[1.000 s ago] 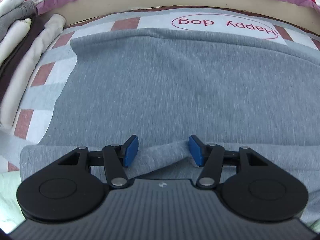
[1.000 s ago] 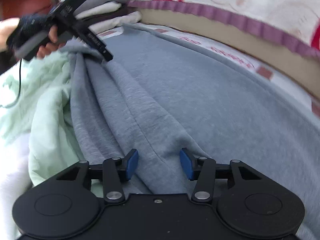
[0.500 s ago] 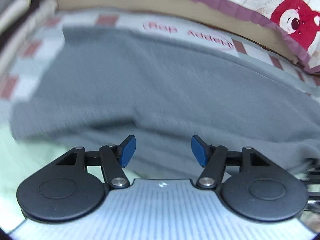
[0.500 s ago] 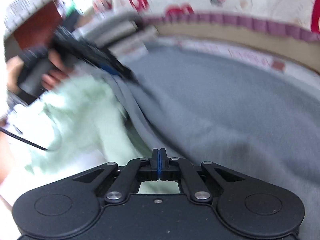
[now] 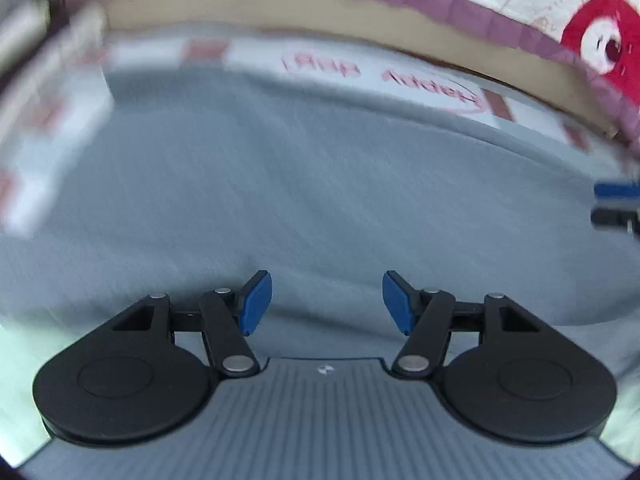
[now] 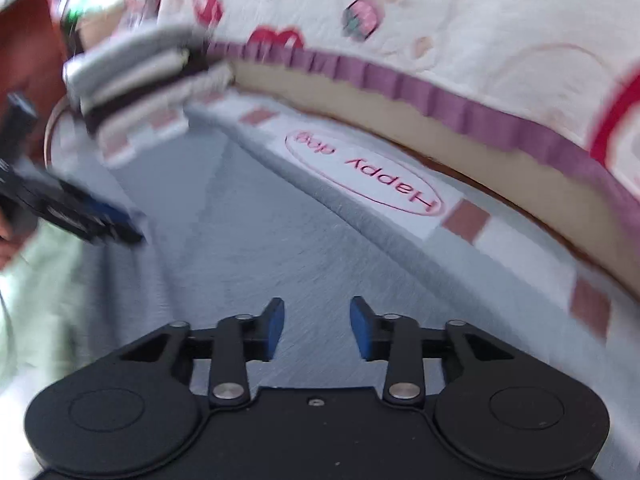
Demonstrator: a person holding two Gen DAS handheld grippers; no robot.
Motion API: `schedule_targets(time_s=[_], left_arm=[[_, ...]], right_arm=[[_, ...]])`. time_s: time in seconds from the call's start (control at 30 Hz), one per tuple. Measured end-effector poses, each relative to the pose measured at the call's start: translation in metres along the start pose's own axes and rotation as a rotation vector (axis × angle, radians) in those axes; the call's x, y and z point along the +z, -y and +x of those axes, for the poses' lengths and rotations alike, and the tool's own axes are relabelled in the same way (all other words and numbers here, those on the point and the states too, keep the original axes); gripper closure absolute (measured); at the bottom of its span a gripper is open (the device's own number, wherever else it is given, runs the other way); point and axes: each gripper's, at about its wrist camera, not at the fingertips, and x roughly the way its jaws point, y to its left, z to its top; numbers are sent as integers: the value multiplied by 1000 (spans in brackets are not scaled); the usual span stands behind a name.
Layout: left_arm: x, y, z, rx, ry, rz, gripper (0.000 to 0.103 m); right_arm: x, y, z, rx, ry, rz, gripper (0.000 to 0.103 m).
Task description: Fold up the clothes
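Observation:
A grey garment (image 5: pixel 300 200) lies spread flat over a checked sheet printed "Happy dog" (image 6: pixel 368 176). My left gripper (image 5: pixel 326 300) hovers over the garment's near part, open, with only flat cloth beneath its blue pads. My right gripper (image 6: pixel 316 328) hangs over the garment (image 6: pixel 248 240) near its far edge; its jaws are opening and nothing is between them. The right wrist view shows the left gripper (image 6: pixel 100 220) at the left, held by a hand (image 6: pixel 6 236). The right gripper's fingertips (image 5: pixel 616 200) poke in at the right edge of the left wrist view. Both views are blurred.
A stack of folded clothes (image 6: pixel 140 72) sits at the far left of the sheet. A pale green garment (image 6: pixel 40 300) lies crumpled left of the grey one. A quilt with red prints and a purple frill (image 6: pixel 440 20) rises behind the sheet.
The right gripper snapped shut half a second ago and now stands apart again; it swung right, off the bunched folds. The left gripper drifted right, away from the grey hem it straddled.

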Motion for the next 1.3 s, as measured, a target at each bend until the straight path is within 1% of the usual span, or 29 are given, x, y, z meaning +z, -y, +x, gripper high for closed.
schedule_targets(time_s=[0.07,0.1,0.2,0.3,0.33,0.37,0.4,0.43,0.53,0.57,0.6,0.63,0.67,0.7,0.73,0.77,0.87,0.97,1.0,1.03,1.1,1.17,1.2,1.23,1.27,1.3], left_arm=[[6,-11,0,48,34,83,42],[9,-18,2,58,39,97,42],[13,-42,8,17,21,44,42],[8,-60,11,-24,12,-7,42],[4,-65,12,-33,11,-19,42],[0,-70,12,-41,11,-27,42],[-4,-74,13,-45,16,-30,42],[-7,-78,14,-48,22,-30,42],[-14,-90,17,-54,38,-34,42],[-14,-93,18,-54,40,-41,42],[-14,-96,19,-53,42,-49,42],[-14,-97,20,-53,45,-55,42],[-14,-98,19,-52,49,-58,42],[-14,-99,19,-52,52,-62,42],[-14,-100,19,-52,56,-66,42],[-14,-101,18,-52,59,-70,42],[-13,-103,12,-34,90,-60,42],[-12,-106,8,-17,111,-52,42],[-12,-108,8,-12,112,-53,42],[-11,-109,8,-8,114,-53,42],[-14,-112,10,-16,95,-19,42],[-17,-115,13,-30,70,23,42],[-19,-116,13,-42,61,42,42],[-22,-118,11,-58,55,59,42],[-25,-119,10,-73,49,76,42],[-28,-120,10,-89,42,90,39]], right_arm=[[15,-2,26,-8,-26,-71,61],[22,-4,37,-13,-32,-103,61],[41,0,72,-12,-36,-138,61],[50,-3,99,-36,-73,-194,61],[51,-3,109,-52,-89,-213,59],[52,-3,113,-58,-80,-219,56],[53,-2,116,-57,-61,-219,52],[53,0,118,-50,-51,-206,50],[53,16,123,2,-40,-103,48],[52,17,123,14,-34,-90,48],[51,16,123,23,-25,-89,56],[49,13,122,12,-14,-104,76],[48,8,122,-8,-2,-126,88],[47,5,121,-23,12,-139,94],[47,3,120,-36,26,-147,97],[47,2,116,-49,49,-137,98],[50,2,99,-84,130,-87,99],[56,6,85,-99,179,-28,100],[58,9,82,-120,200,-7,103],[61,17,80,-135,223,42,103],[69,39,78,-144,255,169,103],[77,50,85,-127,215,182,103],[79,52,88,-68,179,180,103],[80,53,91,13,138,178,103],[78,49,91,81,107,151,103],[76,43,92,143,82,111,99]])
